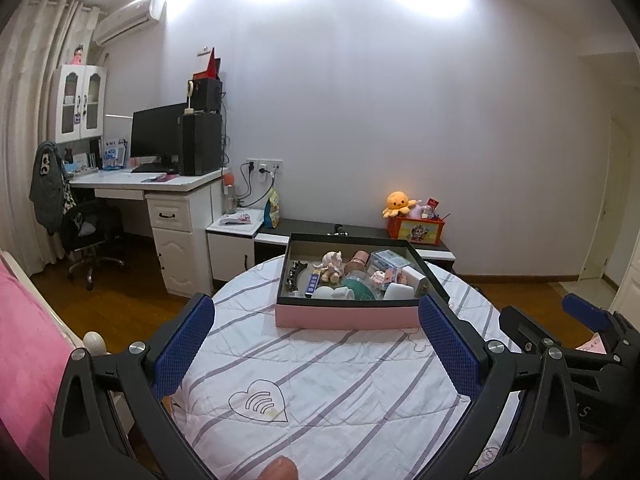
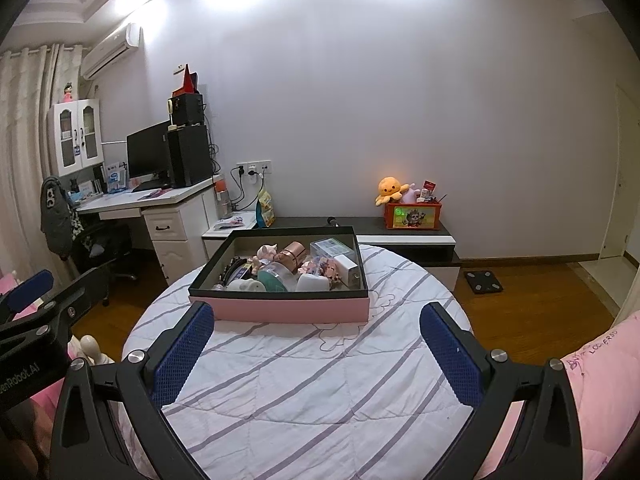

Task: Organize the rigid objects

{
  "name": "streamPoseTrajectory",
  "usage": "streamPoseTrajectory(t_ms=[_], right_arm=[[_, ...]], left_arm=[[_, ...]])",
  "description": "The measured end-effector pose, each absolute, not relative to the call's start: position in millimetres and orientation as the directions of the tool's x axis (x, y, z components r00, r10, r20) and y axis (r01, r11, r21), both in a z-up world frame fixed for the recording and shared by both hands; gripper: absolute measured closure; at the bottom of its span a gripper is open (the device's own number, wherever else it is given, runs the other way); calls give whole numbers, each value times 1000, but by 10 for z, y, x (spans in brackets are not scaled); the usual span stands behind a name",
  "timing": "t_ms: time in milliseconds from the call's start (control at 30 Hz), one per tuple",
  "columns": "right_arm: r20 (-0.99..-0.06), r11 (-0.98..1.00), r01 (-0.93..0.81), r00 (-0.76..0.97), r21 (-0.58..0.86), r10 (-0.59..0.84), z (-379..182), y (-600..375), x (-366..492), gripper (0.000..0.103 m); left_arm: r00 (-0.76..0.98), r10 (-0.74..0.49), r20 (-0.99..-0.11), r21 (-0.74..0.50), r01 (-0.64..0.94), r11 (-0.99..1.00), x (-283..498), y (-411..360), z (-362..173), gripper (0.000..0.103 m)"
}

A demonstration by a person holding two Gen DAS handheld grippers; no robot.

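A pink box with a black rim [image 1: 348, 316] [image 2: 280, 309] sits at the far side of a round table with a striped white cloth [image 1: 320, 380] [image 2: 304, 392]. It holds several small items: a toy figure [image 1: 331, 266], a copper cup [image 2: 291, 254], a teal-lidded jar [image 2: 276, 278], a white box [image 2: 346, 264], a black hair clip [image 1: 294, 274]. My left gripper [image 1: 316, 340] is open and empty, short of the box. My right gripper [image 2: 316, 344] is open and empty, also short of the box. Each gripper shows at the edge of the other's view.
A low black-and-white cabinet [image 1: 432, 254] stands behind the table with an orange toy box [image 2: 412, 216] and an orange plush octopus [image 2: 389, 189]. A white desk [image 1: 160, 184] with monitor and chair is at left. Pink bedding [image 2: 600, 364] lies at right. A black scale [image 2: 482, 281] is on the floor.
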State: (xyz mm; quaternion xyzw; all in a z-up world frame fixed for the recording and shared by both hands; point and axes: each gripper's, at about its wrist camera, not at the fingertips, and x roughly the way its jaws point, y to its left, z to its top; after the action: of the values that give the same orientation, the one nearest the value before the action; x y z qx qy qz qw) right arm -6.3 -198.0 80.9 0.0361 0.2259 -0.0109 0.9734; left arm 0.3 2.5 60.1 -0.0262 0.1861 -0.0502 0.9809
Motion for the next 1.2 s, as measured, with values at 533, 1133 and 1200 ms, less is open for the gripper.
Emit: streamPoseTrajectory(t_ms=[533,1133,1200], right_arm=[[-450,996,55,893,75,-15,778,-2021,-18,0],[-453,995,58,891,78,-16,762,-2024,-11,0],[-452,995,58,892,78,-17,764,-2025,-8,0]], left_arm=[[917,-116,-381,-87,89,992,32,32,553,0],[902,-134,-411,-96,103,990,54,-14,520,0],[902,-132,-411,-92,103,990,60,-11,526,0]])
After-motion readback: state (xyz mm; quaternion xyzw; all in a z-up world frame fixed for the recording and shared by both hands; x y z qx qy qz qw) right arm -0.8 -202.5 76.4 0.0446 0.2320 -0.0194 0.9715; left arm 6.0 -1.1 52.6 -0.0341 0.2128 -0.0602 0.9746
